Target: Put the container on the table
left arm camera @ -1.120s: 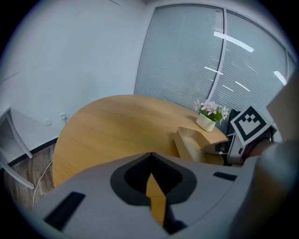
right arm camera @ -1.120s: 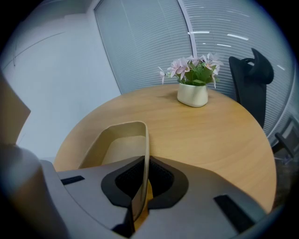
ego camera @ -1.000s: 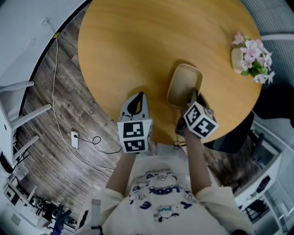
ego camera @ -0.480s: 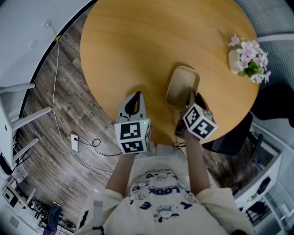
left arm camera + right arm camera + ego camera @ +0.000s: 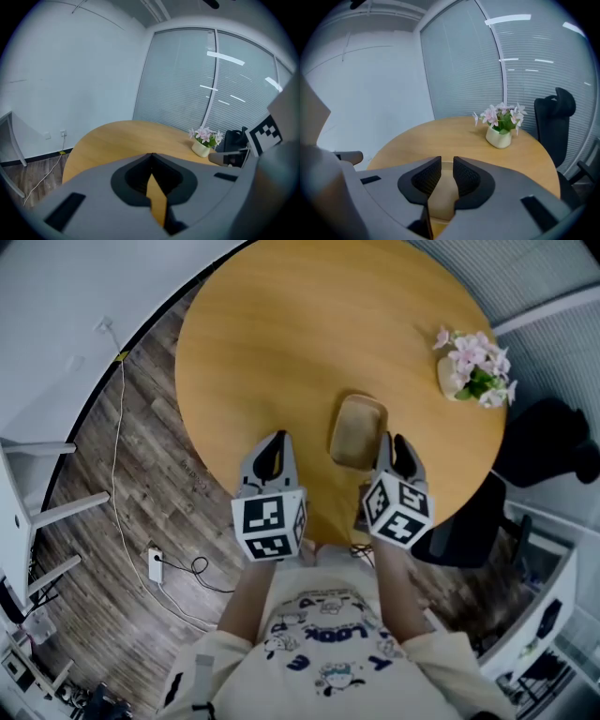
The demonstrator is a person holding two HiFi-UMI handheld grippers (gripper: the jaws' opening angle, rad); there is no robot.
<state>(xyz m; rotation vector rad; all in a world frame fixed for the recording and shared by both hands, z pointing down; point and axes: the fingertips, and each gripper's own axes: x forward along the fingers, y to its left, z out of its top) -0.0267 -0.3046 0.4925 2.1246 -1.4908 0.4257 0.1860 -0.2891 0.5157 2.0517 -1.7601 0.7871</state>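
Entry: the container (image 5: 357, 431) is now sitting flat on the round wooden table (image 5: 281, 334). It is lying near the edge closest to us, between the two tongs, and well apart from the pot of pink flowers (image 5: 469, 376) at the far right.

What is changing: half a second back, the right tongs (image 5: 393, 442) were overlapping the container's near rim. Now they are sitting just beside its right edge. In the right gripper view their jaws are standing a little apart, and the pale container is showing through the gap rather than being pinched. (The gap is narrow, so we are recording this as a probable release, not a certain one.)

The left tongs (image 5: 273, 441) are hovering over the near table edge, left of the container and not touching it. Their jaws are pressing together at the tips with nothing between them. We are seeing no real change in them against the two earlier frames.

What this is meaning for the task: we are judging the placement as essentially done, since the container is resting on the tabletop without support. What is remaining is backing the right tongs away. We are flagging one risk: the jaw tips are very close to the rim, and a light, shallow dish could slide if it gets nudged during withdrawal.
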